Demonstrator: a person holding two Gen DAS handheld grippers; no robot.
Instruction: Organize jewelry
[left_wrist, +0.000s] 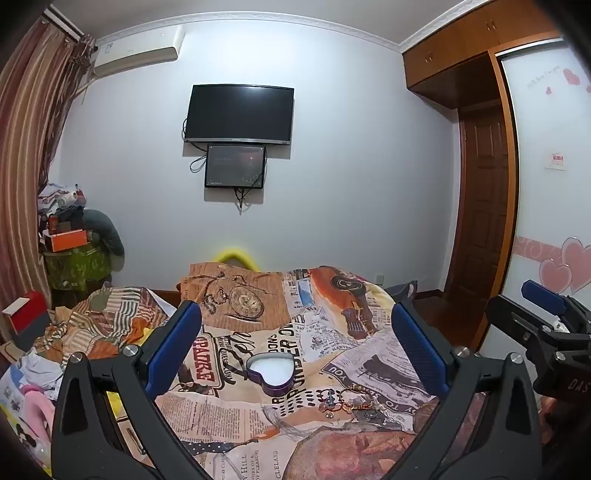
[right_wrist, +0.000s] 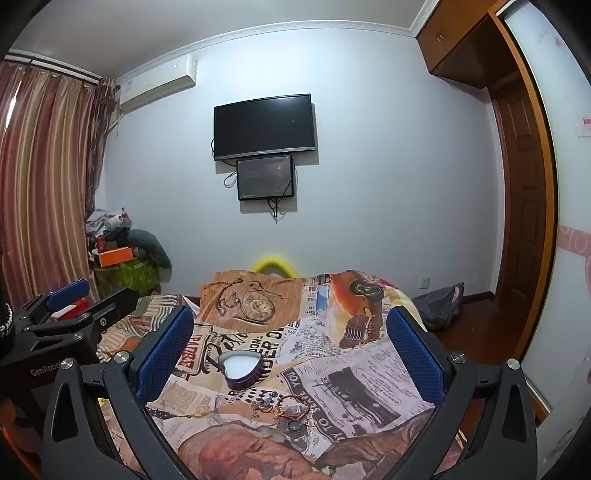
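A purple heart-shaped box (left_wrist: 271, 372) with a white lining lies open on the printed bedspread (left_wrist: 229, 417); it also shows in the right wrist view (right_wrist: 242, 370). A small heap of jewelry (left_wrist: 347, 402), bracelets and rings, lies just in front and right of the box, and shows in the right wrist view too (right_wrist: 286, 410). My left gripper (left_wrist: 295, 332) is open and empty above the bed. My right gripper (right_wrist: 291, 332) is open and empty, held beside the left one (right_wrist: 74, 314).
The bed's far edge drops off toward a white wall with a TV (left_wrist: 239, 114) and a small monitor. Piled boxes and bags (left_wrist: 70, 236) stand at the left corner by the curtains. A wooden wardrobe and door (left_wrist: 480, 229) are at the right.
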